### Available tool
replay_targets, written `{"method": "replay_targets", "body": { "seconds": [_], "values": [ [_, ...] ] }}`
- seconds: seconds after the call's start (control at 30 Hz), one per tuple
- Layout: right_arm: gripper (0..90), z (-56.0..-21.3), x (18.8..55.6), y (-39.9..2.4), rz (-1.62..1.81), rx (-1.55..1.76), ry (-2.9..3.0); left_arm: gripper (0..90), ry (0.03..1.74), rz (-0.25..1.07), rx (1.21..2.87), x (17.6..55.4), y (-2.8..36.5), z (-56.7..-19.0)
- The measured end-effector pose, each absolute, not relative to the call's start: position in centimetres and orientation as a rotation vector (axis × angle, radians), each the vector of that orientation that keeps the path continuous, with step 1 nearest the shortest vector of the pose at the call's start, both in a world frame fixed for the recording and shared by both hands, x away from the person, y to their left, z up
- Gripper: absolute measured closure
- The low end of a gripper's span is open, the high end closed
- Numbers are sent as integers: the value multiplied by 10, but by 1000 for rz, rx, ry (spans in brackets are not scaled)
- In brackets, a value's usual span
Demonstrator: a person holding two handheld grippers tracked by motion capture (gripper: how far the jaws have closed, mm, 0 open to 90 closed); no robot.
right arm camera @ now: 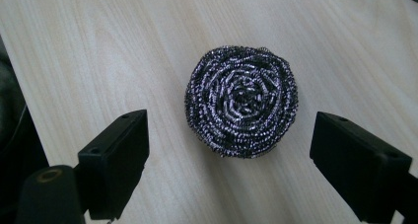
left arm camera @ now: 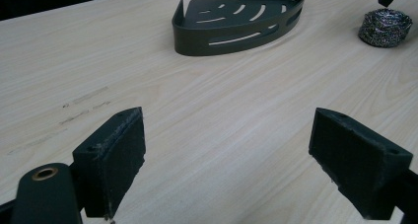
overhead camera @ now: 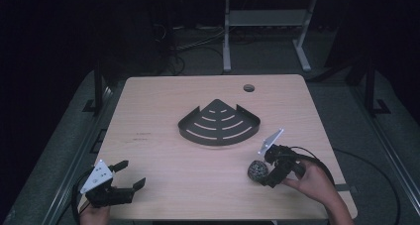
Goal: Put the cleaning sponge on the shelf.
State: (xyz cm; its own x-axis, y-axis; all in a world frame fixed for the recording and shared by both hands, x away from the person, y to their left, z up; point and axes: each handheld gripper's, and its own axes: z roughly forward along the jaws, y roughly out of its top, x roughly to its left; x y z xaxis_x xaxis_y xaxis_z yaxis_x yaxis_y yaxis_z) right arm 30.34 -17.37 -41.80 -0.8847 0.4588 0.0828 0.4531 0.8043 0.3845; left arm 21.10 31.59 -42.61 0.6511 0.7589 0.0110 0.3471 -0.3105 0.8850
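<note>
In the high view, the right gripper [overhead camera: 267,173] is hanging low over the near right of the wooden table [overhead camera: 163,101], its jaws spread and holding nothing, with the steel wool scourer [overhead camera: 257,170] lying on the table at their tips; the dark slotted corner caddy [overhead camera: 219,122] is sitting at the table's middle, well apart from it, and the left gripper [overhead camera: 130,174] is idling at the near left corner, jaws wide apart and empty. In the left gripper view, the caddy [left arm camera: 236,19] and scourer [left arm camera: 385,27] are lying far ahead, untouched. In the right gripper view, the scourer [right arm camera: 241,99] is sitting just beyond the open pads [right arm camera: 123,155], not yet between them. Judging from this, closing now would be risking a pinch on the near rim alone, so the springy, light coil could be squirting forward or rolling toward the near edge; a deeper reach seems needed first.
</note>
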Motion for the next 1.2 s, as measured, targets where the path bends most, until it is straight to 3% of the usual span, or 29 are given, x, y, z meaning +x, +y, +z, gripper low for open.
{"method": "replay_targets", "body": {
  "seconds": [0.7, 1.2],
  "values": [
    [161, -435, 321, -156, 510, 733, 3052, 133, 871, 538, 1908, 211, 316, -426],
    [310, -441, 324, -153, 461, 702, 3067, 133, 874, 536, 1906, 211, 318, -426]
  ]
}}
